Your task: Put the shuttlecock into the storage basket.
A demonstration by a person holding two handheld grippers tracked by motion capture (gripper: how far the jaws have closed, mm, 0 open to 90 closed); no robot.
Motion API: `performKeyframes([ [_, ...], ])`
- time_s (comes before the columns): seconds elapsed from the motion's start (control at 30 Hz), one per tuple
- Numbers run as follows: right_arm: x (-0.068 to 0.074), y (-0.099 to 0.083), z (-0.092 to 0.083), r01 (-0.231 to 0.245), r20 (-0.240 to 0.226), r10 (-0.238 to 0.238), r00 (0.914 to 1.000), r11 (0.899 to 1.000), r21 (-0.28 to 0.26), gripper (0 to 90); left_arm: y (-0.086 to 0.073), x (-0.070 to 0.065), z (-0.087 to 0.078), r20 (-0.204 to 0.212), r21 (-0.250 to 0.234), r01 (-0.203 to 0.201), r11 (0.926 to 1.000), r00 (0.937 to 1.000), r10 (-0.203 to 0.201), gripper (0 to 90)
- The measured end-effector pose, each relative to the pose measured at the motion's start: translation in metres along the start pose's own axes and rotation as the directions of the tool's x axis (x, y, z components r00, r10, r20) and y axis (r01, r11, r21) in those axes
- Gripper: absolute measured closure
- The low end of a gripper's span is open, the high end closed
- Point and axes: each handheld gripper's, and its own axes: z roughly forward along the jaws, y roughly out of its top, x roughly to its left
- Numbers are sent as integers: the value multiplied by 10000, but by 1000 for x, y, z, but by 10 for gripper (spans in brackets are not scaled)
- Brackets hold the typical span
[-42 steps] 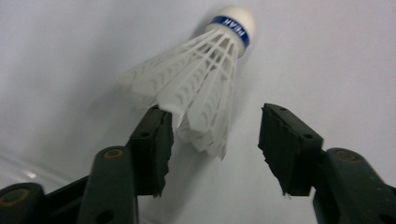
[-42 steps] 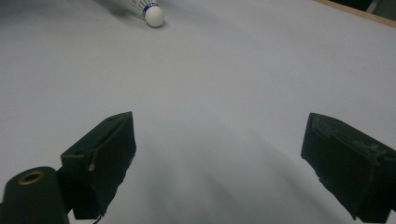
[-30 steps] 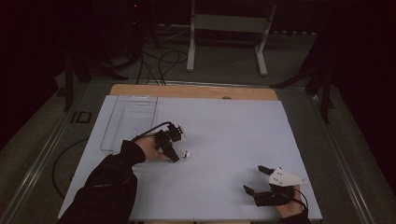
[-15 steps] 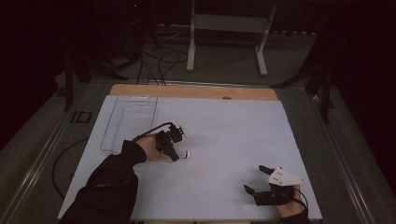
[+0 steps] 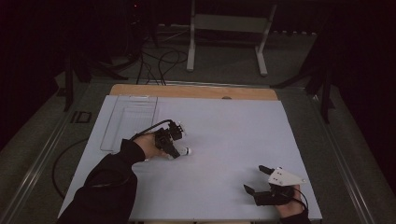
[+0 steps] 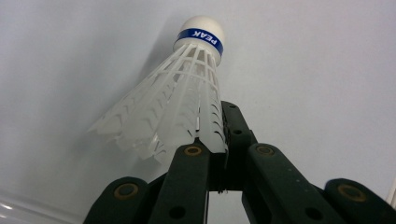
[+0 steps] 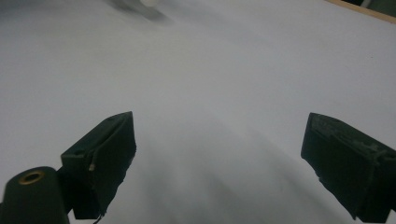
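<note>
High view: the left tongs (image 5: 173,148) sit left of the table's (image 5: 233,135) centre, with a small white shuttlecock (image 5: 183,151) at their tip, its rounded cork pointing toward the right edge. A clear tray (image 5: 128,121) lies flat near the far left corner, apart from the tongs. The right tongs (image 5: 258,181) rest near the near right corner, a grey three-cornered plate (image 5: 284,177) on top.

Left gripper view: this close view supplies what the high view cannot resolve. The left tongs (image 6: 212,156) are pinched tight on the rim of the shuttlecock's (image 6: 177,107) white plastic skirt, having just finished closing on it. The lattice of the skirt, the white cork and a blue band reading "PEAK" are legible, with the pale table surface (image 6: 317,70) behind.

Right gripper view: the right tongs (image 7: 219,158) stand wide, both jaws well apart with bare table (image 7: 224,84) between them, gripping nothing.
</note>
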Motion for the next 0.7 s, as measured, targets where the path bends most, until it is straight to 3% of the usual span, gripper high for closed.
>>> performKeyframes([
  [0.7, 0, 0, 0, -44, -26, 44, 10000, 10000, -68, 100, 3, -21, -22, 217, -242, -793, 9966, 9966, 798, 900],
])
